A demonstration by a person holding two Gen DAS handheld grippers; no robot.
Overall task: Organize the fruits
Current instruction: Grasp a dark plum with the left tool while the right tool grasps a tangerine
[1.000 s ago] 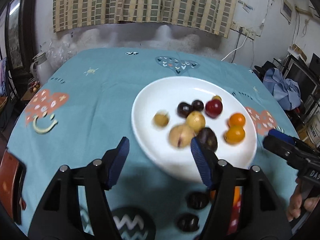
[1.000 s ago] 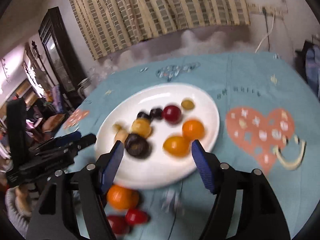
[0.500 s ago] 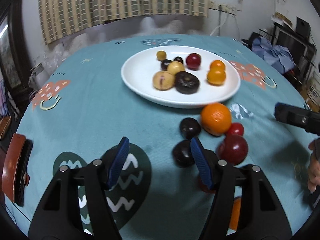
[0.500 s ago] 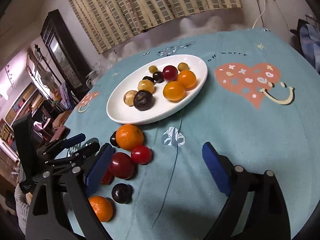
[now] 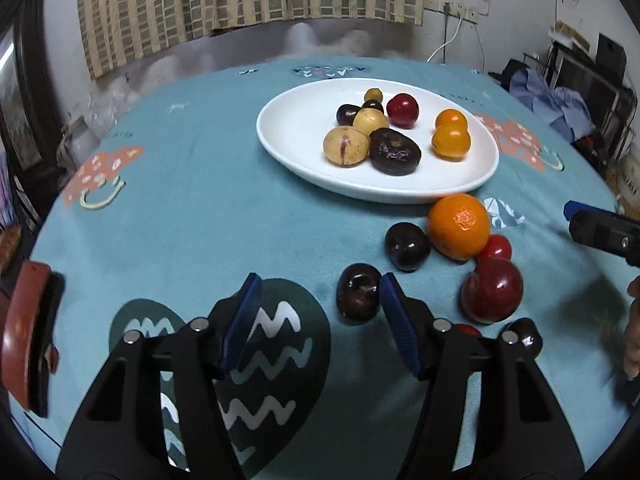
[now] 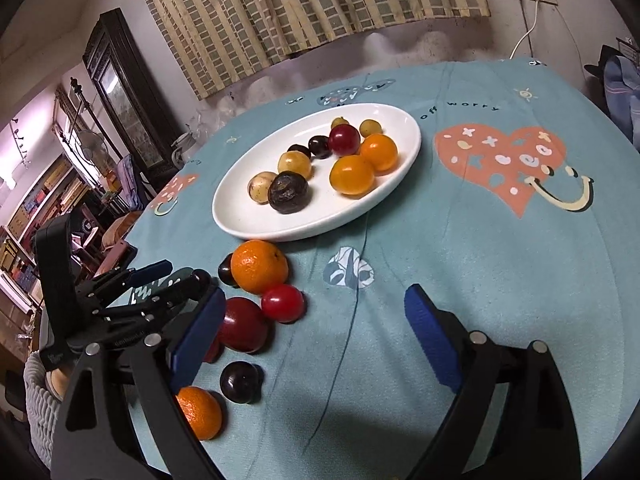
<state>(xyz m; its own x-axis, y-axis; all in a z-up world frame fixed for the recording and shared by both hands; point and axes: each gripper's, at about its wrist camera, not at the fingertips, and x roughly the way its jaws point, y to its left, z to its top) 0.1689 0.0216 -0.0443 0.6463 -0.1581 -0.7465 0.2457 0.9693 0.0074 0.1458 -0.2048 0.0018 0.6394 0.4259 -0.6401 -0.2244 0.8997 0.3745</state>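
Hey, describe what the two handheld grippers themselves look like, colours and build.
Both match. The left gripper and right gripper have black plastic clamp-style arms with cut-out openings and silver rivets at the joints. Each finger ends in a flat, ribbed blue pad. The left gripper's black body bears small white lettering, too small to read. No cables or sleeves show.

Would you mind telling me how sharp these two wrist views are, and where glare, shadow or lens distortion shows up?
Left wrist view: sharp at centre, glare spots on the dark plum beside the left gripper; edges bend and darken. Right wrist view: crisp on the white plate, a soft shadow under the open right gripper, the curtain curved by the fisheye, and the room at far left overexposed.
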